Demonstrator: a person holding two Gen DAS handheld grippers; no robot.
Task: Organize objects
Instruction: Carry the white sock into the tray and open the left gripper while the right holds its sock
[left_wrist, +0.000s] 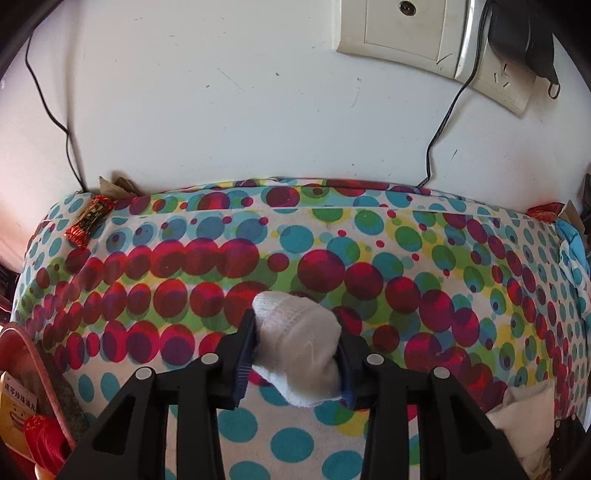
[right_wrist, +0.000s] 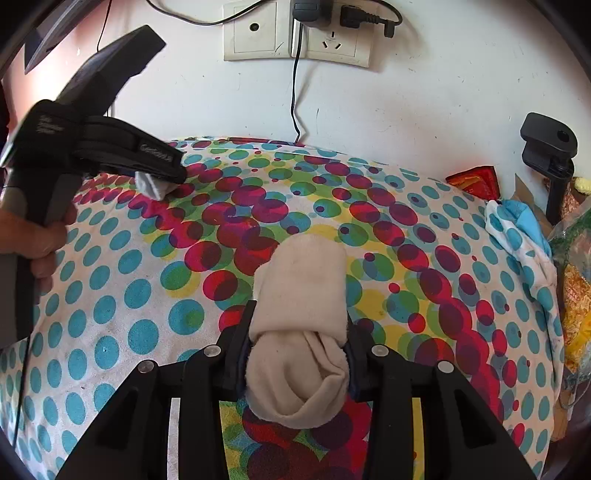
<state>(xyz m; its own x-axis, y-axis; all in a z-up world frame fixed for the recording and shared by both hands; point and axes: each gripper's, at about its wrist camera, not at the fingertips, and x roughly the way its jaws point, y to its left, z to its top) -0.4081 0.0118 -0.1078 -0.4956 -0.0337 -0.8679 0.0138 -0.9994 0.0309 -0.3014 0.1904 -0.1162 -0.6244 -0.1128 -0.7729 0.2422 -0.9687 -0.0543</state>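
My left gripper (left_wrist: 295, 332) is shut on a white sock (left_wrist: 295, 343), bunched between its jaws above the dotted cloth (left_wrist: 184, 258). In the right wrist view the left gripper (right_wrist: 162, 181) shows at the upper left with the white sock (right_wrist: 153, 186) hanging from its tip. My right gripper (right_wrist: 299, 332) is shut on a cream sock (right_wrist: 301, 314), folded over, its free end resting forward on the dotted cloth (right_wrist: 129, 277).
A white wall with sockets (right_wrist: 295, 33) and cables stands behind. A red wrapped packet (left_wrist: 88, 219) lies at the far left, another red packet (right_wrist: 476, 181) at the far right. A black clamp stand (right_wrist: 550, 162) and bags crowd the right edge. White cloth (left_wrist: 517, 417) lies lower right.
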